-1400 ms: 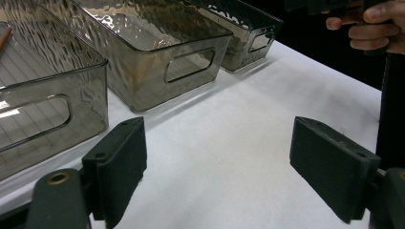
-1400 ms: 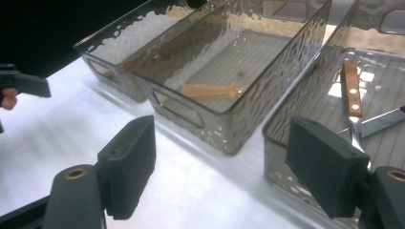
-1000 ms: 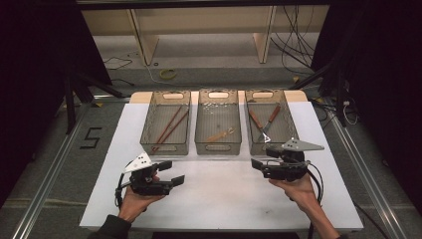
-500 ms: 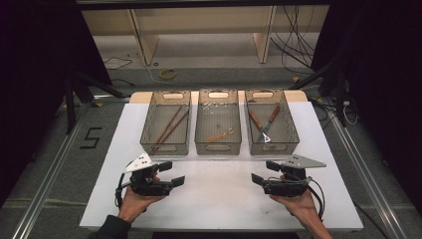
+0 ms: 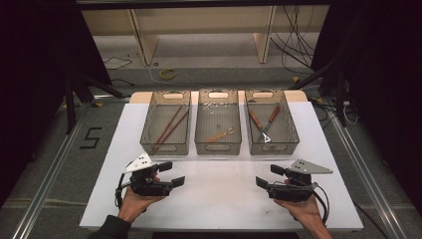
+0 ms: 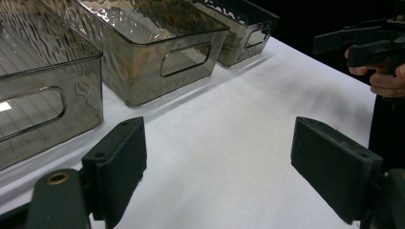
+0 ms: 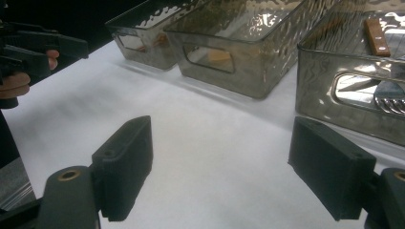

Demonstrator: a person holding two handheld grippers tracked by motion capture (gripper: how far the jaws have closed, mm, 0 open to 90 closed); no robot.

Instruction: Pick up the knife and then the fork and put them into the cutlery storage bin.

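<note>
White table, lower half of the high view: bare sheet, both grippers low over it, nothing held.

Three smoky plastic bins in a row, centre of frame. Right bin holds the tongs, lying loose, arms spread in a narrow V, pinching nothing. Middle bin has a small wooden utensil; left bin has chopsticks laid slantwise.

Right gripper, lower right, jaws wide apart, nearest the right bin. Left gripper, lower left, jaws likewise parted.

Risks, as judged: the bin walls are tall and the tongs lie flat on the floor, so a reach from the front meets the near wall first; a nudge could slide the light bin into its neighbour. Tongs arms are thin, and a grab across one arm may swivel or slip. Cable trailing from the right gripper could snag on the table edge.
</note>
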